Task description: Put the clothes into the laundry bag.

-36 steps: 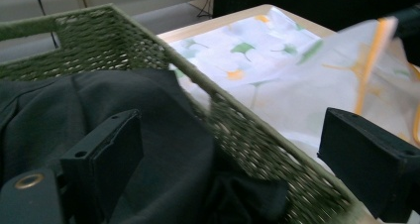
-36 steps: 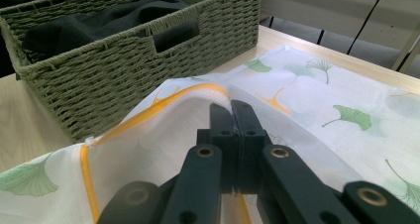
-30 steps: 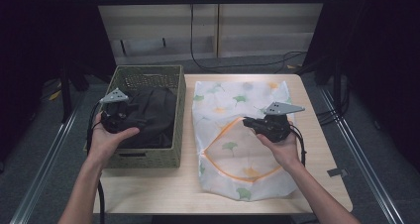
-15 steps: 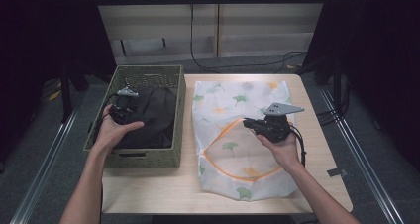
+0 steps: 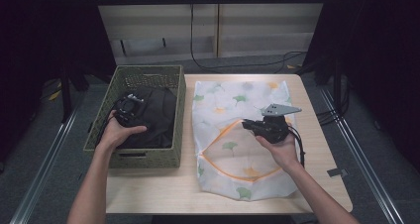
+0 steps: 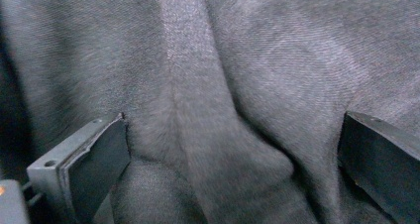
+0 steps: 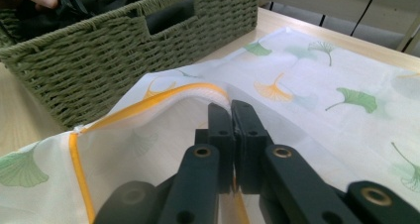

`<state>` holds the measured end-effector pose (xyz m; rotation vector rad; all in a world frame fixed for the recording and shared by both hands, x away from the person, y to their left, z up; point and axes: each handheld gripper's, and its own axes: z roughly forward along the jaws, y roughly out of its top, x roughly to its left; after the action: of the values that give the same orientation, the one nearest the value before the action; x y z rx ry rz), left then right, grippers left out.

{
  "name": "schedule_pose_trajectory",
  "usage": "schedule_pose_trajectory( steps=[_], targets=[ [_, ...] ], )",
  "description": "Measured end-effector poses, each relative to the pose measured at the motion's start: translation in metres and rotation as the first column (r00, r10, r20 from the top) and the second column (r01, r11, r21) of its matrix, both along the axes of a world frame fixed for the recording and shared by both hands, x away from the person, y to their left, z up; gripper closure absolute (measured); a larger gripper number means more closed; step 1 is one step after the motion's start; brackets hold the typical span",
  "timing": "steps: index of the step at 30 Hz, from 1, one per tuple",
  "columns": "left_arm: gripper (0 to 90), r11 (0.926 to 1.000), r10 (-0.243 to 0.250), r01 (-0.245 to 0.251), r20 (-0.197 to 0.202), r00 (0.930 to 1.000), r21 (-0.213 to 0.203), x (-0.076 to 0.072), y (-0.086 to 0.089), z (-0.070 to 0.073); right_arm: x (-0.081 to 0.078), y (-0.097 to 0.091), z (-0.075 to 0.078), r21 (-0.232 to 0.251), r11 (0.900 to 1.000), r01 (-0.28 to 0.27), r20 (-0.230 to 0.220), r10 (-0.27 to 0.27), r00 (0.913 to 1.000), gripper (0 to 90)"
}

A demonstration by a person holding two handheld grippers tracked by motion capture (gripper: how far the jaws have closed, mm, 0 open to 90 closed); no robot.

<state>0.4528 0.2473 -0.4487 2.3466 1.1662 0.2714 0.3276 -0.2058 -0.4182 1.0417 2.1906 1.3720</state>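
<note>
The left tool (image 5: 130, 106), jaws just opening wide, sinks onto the soft, limp dark garment (image 5: 156, 116) bunched in the wicker basket (image 5: 148, 77) at the tabletop's left edge, best pinched at a thick fold, while the right tool (image 5: 249, 125) stays pressed together on the slippery mesh bag's (image 5: 233, 97) orange-trimmed mouth.

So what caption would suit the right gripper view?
Right gripper pinching the mesh bag's orange-trimmed opening beside the woven basket.

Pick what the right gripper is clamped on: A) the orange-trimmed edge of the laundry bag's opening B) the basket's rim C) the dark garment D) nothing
A: in the right gripper view the right gripper is shut on the orange-trimmed edge of the leaf-print laundry bag, lifting it beside the woven basket.
</note>
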Motion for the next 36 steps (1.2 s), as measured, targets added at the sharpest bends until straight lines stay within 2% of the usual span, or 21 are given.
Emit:
schedule_pose_trajectory(
  steps=[1,3,6,9,12,14,15,16,17,19,20,21,22,23,27,29,31,33,34,35,36],
  targets=[
    [0.0,0.9999,-0.011,0.011,-0.006,0.9999,0.005,0.002,0.0,0.001,0.001,0.0,-0.002,0.0,1.0,0.007,-0.014,-0.007,0.9999,87.7],
    [0.0,0.9992,0.005,-0.005,-0.006,1.0,-0.041,0.004,-0.001,0.0,0.001,0.0,-0.002,0.003,0.9999,0.011,-0.018,-0.011,0.9998,87.7],
    [0.4,0.9963,-0.059,0.057,-0.03,0.9978,-0.063,0.003,-0.004,-0.004,0.002,0.0,-0.002,-0.004,1.0,0.008,-0.017,-0.008,0.9998,87.8],
    [0.0,0.9873,-0.106,0.098,-0.06,0.9925,-0.125,0.001,-0.008,-0.007,0.002,0.0,-0.002,0.0,1.0,0.008,-0.018,-0.008,0.9998,87.9],
    [0.0,0.9861,-0.123,0.113,-0.08,0.9892,-0.122,0.003,-0.005,-0.008,0.002,0.0,-0.002,-0.005,1.0,0.008,-0.015,-0.008,0.9999,87.9],
    [0.0,0.9893,-0.117,0.108,-0.088,0.9892,-0.099,0.003,-0.008,-0.012,0.001,0.001,-0.003,-0.008,1.0,0.006,-0.017,-0.007,0.9998,87.9],
    [0.0,0.991,-0.121,0.115,-0.095,0.9881,-0.069,0.003,-0.009,-0.014,0.001,0.001,-0.003,-0.008,1.0,0.006,-0.018,-0.006,0.9998,87.9],
    [0.0,0.9917,-0.129,0.128,-0.076,0.9888,-0.01,0.003,-0.012,-0.019,0.001,0.001,-0.003,-0.009,0.9999,0.008,-0.018,-0.008,0.9998,87.9],
    [0.0,0.9917,-0.129,0.128,-0.076,0.9888,-0.01,0.003,-0.012,-0.019,0.001,0.001,-0.004,-0.012,0.9999,0.007,-0.018,-0.008,0.9998,87.9],
    [0.0,0.9896,-0.138,0.14,-0.04,0.9896,0.035,0.002,-0.014,-0.024,0.001,0.001,-0.004,-0.012,0.9999,0.008,-0.019,-0.009,0.9998,87.9],
    [0.0,0.9925,-0.118,0.119,-0.034,0.9924,0.027,0.0,-0.015,-0.025,0.001,0.001,-0.004,-0.013,0.9999,0.01,-0.019,-0.01,0.9998,87.9],
    [0.0,0.9911,-0.122,0.122,-0.013,0.9925,0.052,0.0,-0.017,-0.027,0.001,0.002,-0.004,-0.013,0.9998,0.012,-0.02,-0.012,0.9997,87.9],
    [0.0,0.9911,-0.122,0.122,-0.013,0.9925,0.052,0.0,-0.017,-0.027,0.001,0.002,-0.004,-0.013,0.9998,0.012,-0.02,-0.012,0.9997,87.9],
    [0.0,0.9936,-0.101,0.102,-0.029,0.9945,0.047,-0.001,-0.019,-0.027,0.001,0.001,-0.003,-0.013,0.9999,0.007,-0.018,-0.007,0.9998,87.9],
    [2.5,0.9888,-0.103,0.108,-0.053,0.9932,0.103,0.001,-0.022,-0.025,0.001,0.001,-0.003,-0.011,0.9999,0.007,-0.019,-0.007,0.9998,87.7],
    [5.3,0.9876,-0.099,0.107,-0.073,0.9924,0.114,0.001,-0.023,-0.023,0.001,0.001,-0.004,-0.006,0.9999,0.009,-0.023,-0.009,0.9997,87.7],
    [18.1,0.9872,-0.075,0.088,-0.099,0.9923,0.133,0.003,-0.024,-0.02,0.001,0.001,-0.003,-0.007,0.9999,0.009,-0.021,-0.009,0.9997,87.6],
    [19.9,0.9881,-0.053,0.071,-0.129,0.9903,0.136,0.003,-0.024,-0.018,0.0,0.001,-0.003,-0.01,0.9999,0.006,-0.019,-0.007,0.9998,87.6],
    [23.4,0.9899,-0.05,0.066,-0.127,0.9906,0.125,0.005,-0.024,-0.018,0.001,0.002,-0.003,-0.005,1.0,0.004,-0.022,-0.004,0.9998,87.6],
    [26.6,0.987,-0.038,0.06,-0.149,0.9881,0.149,0.007,-0.023,-0.015,0.001,0.002,-0.003,0.0,1.0,0.006,-0.025,-0.006,0.9997,87.6],
    [31.4,0.9895,-0.025,0.047,-0.158,0.9871,0.137,0.007,-0.024,-0.015,0.001,0.001,-0.002,-0.006,1.0,0.006,-0.019,-0.006,0.9998,87.6]
  ],
)
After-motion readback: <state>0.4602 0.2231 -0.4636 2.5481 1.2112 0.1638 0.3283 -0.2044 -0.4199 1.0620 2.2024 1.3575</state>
